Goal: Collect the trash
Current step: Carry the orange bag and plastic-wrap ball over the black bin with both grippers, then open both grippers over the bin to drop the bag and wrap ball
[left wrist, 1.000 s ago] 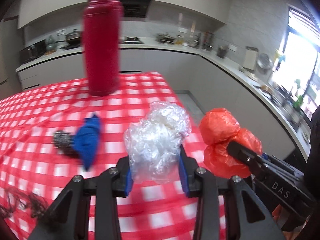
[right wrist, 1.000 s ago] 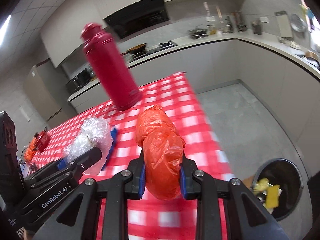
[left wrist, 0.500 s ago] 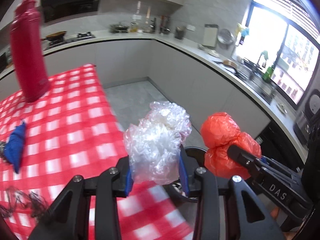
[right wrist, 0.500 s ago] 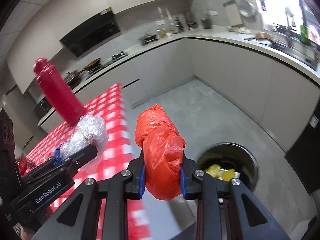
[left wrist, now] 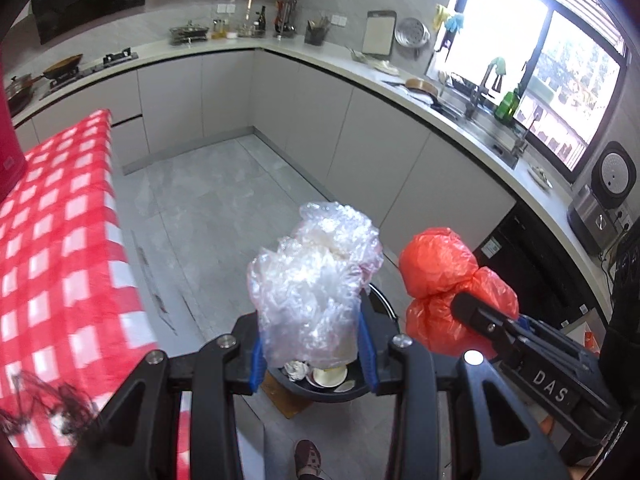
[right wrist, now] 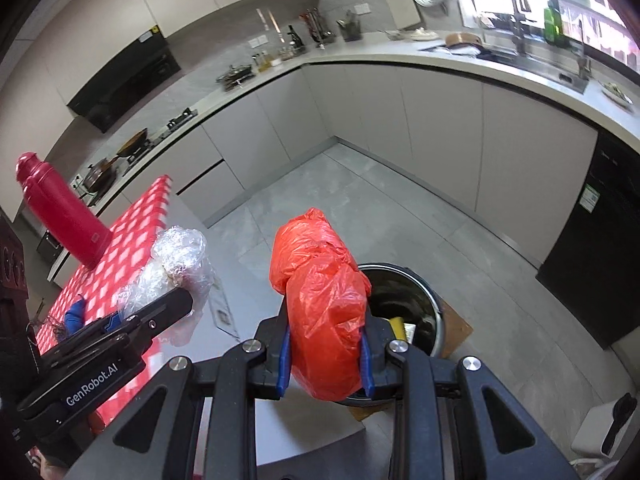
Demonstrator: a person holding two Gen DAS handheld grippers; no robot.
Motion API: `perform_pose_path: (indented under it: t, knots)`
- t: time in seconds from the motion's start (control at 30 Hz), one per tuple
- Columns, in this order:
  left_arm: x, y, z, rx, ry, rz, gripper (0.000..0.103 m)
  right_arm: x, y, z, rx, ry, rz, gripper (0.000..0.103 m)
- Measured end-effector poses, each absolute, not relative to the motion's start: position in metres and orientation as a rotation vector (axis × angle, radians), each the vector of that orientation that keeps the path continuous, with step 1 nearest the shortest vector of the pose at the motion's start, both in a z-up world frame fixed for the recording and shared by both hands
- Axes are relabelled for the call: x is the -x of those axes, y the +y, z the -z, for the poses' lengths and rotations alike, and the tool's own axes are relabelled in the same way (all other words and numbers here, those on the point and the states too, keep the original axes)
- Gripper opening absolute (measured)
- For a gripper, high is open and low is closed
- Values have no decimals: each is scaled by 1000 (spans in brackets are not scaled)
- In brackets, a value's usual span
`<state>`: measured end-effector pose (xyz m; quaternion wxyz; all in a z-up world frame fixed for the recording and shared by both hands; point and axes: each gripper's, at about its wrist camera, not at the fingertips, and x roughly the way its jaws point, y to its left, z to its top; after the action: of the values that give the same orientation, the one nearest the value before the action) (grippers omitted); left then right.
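Left wrist: table (left wrist: 60,260) slid left — bin (left wrist: 320,384) now below clear wad (left wrist: 312,292).

A table covered in a red-and-white checked cloth (left wrist: 60,248) stands at left. A red thermos flask (right wrist: 60,210) stands upright on it, near its far end. A blue cloth (right wrist: 74,314) lies on the cloth. Grey cabinets (right wrist: 440,120) run beneath an L-shaped countertop (left wrist: 400,84). A black range hood (right wrist: 128,80) hangs above the hob. A sink tap (left wrist: 482,88) stands before the window (left wrist: 540,60). The floor (left wrist: 224,200) is grey tile.
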<state>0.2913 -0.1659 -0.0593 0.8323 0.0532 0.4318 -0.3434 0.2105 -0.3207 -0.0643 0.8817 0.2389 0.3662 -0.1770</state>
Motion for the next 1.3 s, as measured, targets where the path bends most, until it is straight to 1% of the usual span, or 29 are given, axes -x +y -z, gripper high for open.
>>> perform_pose_path:
  t: [0.57,1.1,1.13,1.17,1.2,1.23,1.27,1.3]
  knots:
    - [-294,-207,126,-142,1046,626,39,-230,-380,136,-555,873,342,29]
    - [-305,-223,189,-148,1168,480,40,-296,-401,213,-540,1012,254,30]
    - [-306,-224,190,-148,1175,475,41,-300,-402,217,-550,1019,242,32]
    - [-308,-224,193,-145,1186,468,44,-305,-404,221,-564,1026,229,38]
    - [-309,-224,195,-144,1193,461,49,-308,-404,224,-569,1031,225,43]
    - [-310,-225,197,-143,1202,450,55,-311,-406,228,-565,1037,239,56]
    - [-312,-226,201,-149,1220,434,71,-313,-407,230,-563,1036,253,63]
    - [-313,-227,204,-155,1229,424,77,-314,-409,230,-566,1033,259,63]
